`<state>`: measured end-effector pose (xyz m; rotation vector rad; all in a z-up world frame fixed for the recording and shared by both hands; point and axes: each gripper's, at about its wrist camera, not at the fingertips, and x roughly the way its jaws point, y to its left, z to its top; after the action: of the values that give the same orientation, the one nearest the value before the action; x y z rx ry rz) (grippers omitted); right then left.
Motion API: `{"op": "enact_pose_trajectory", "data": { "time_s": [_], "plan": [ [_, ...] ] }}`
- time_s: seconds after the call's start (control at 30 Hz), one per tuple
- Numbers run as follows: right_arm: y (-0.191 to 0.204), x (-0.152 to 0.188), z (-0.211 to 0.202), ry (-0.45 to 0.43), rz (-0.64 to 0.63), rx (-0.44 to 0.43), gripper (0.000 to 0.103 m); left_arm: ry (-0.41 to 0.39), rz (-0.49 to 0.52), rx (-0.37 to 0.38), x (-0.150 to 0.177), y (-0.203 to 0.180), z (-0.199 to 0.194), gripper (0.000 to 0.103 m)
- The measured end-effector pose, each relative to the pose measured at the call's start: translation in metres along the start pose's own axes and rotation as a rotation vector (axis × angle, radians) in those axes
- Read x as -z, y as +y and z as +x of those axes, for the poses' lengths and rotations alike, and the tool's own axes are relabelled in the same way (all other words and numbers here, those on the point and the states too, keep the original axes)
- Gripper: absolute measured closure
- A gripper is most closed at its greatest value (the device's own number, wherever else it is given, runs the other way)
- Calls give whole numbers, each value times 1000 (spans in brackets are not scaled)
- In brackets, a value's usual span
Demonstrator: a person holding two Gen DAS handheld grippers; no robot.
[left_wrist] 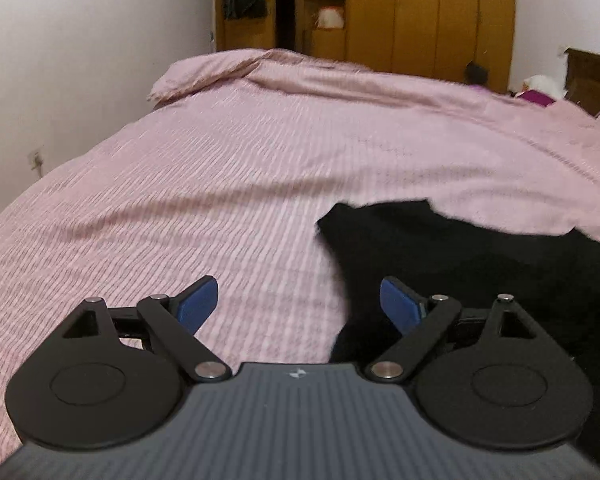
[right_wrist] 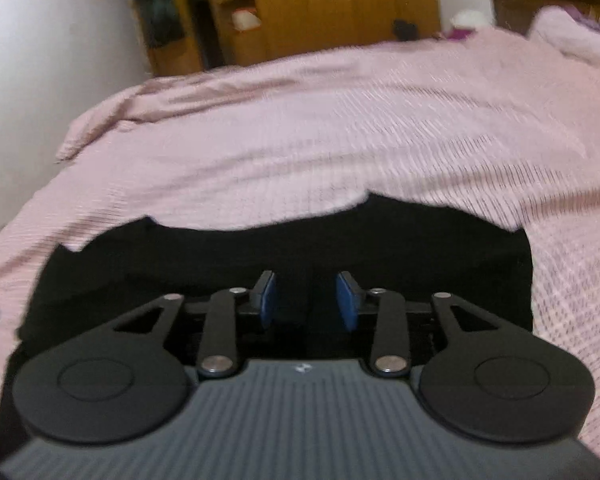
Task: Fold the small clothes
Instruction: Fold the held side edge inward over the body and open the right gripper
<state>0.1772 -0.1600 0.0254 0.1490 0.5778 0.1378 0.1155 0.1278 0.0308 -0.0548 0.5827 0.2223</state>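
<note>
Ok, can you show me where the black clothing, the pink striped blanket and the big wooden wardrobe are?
black clothing [right_wrist: 300,248]: right wrist view, its middle, beyond the fingers.
pink striped blanket [left_wrist: 220,168]: left wrist view, bare stretch on the bed.
big wooden wardrobe [left_wrist: 440,12]: left wrist view, a closed door.

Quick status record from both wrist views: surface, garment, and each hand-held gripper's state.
surface: pink striped bedspread covering the bed
garment: black fabric clothing item lying on the bedspread, upper edge uneven
left hand-held gripper: jaws wide open, nothing between them, over the garment's left edge
right hand-held gripper: jaws partly open over the garment; pads not pressing fabric
background: wooden wardrobe beyond the bed
image quality: blurred in the right wrist view
</note>
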Motion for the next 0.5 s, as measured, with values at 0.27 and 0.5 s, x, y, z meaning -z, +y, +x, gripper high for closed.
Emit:
{"op": "enact_pose_trajectory", "data": {
  "time_s": [0.27, 0.5],
  "plan": [
    [57, 5, 2, 33, -178, -210, 51, 91, 103, -21, 4, -38, 43, 12],
    [89, 25, 41, 155, -261, -274, 50, 175, 31, -8, 21, -24, 64, 12]
  ]
}}
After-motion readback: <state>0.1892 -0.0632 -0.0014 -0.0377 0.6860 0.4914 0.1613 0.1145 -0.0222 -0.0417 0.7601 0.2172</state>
